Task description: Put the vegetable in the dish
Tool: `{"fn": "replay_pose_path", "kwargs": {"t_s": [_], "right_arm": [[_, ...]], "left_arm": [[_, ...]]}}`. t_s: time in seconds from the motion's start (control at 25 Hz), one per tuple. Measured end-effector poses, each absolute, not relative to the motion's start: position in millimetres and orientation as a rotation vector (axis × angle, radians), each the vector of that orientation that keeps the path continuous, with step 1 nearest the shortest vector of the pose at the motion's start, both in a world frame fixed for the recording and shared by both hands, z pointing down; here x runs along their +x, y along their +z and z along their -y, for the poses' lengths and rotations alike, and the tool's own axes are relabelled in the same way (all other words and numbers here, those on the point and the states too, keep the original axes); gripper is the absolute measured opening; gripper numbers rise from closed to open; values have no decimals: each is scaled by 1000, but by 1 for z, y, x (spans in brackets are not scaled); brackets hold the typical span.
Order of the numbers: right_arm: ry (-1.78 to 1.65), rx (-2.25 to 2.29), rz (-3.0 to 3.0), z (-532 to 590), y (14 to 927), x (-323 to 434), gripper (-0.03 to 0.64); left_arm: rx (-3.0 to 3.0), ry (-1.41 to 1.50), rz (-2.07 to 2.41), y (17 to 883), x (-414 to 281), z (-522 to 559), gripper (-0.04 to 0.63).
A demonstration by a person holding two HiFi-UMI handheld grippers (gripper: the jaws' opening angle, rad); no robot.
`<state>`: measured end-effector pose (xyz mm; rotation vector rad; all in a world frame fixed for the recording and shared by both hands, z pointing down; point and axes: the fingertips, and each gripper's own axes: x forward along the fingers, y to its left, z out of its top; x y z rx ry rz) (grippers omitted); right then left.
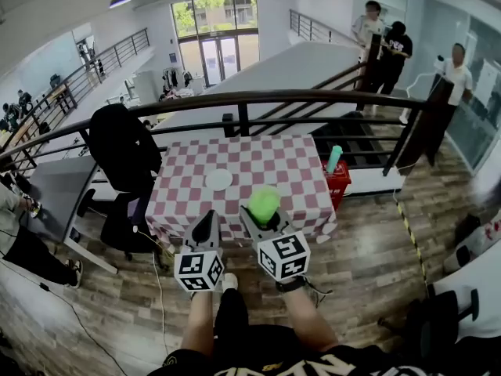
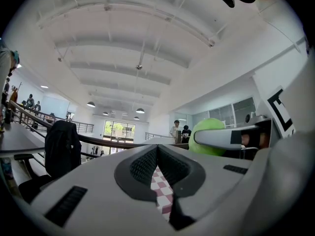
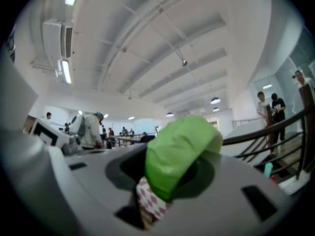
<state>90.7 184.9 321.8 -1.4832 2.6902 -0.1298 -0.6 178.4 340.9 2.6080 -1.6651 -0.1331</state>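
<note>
Near the checkered table, right gripper grips green vegetable; left gripper jaws closed.

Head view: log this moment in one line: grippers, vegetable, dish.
left gripper: shut, empty | right gripper: shut on rounded green vegetable | white round dish: empty, on red-and-white checked tablecloth

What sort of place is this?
Likely an upper-floor gallery in an office or lab building: a dark railing edges the floor, a checkered table stands beside it, and glass doors show far beyond.
</note>
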Motion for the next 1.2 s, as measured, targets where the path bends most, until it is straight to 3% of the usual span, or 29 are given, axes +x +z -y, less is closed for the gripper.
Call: {"fn": "replay_pose_path", "kwargs": {"t_s": [0.92,1.2], "right_arm": [[-167,-1488,-2691,134,306,-22,143],[-263,-1489,-2736,174,337,-37,143]], "left_arm": [[2647,-426,1576,259,-108,159,20],[2576,-336,1548,306,-131,209,20]]}}
